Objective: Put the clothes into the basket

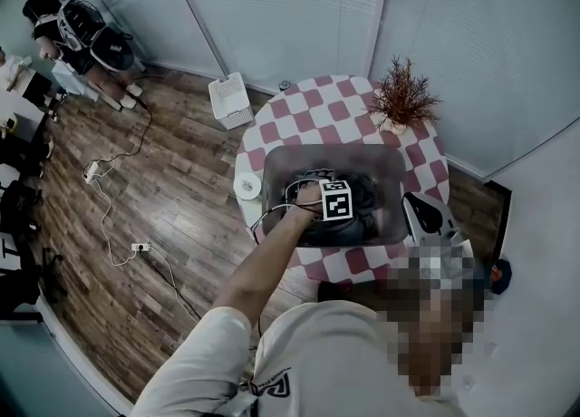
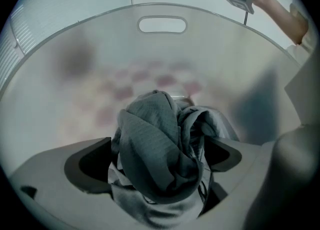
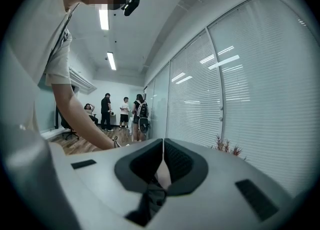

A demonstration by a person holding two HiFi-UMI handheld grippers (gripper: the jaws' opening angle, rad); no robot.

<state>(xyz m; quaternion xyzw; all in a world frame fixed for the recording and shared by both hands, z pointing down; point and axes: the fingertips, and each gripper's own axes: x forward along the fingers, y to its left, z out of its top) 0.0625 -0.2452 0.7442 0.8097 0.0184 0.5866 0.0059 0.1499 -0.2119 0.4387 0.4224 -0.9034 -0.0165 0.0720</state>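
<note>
The left hand-held gripper hung released inside the translucent basket, jaws wide apart around a bunched grey garment low in the basket. Doing this well probably meant lifting straight up so that no fold caught on a pad. The right hand-held gripper was clenched, with nothing plainly in it, and pointed level. On the checkered bench, a potted plant and a small white round object stood outside the basket and blocked nothing.

Grey clothes — translucent basket — red-and-white checked tablecloth, brown wood-grain floor.
</note>
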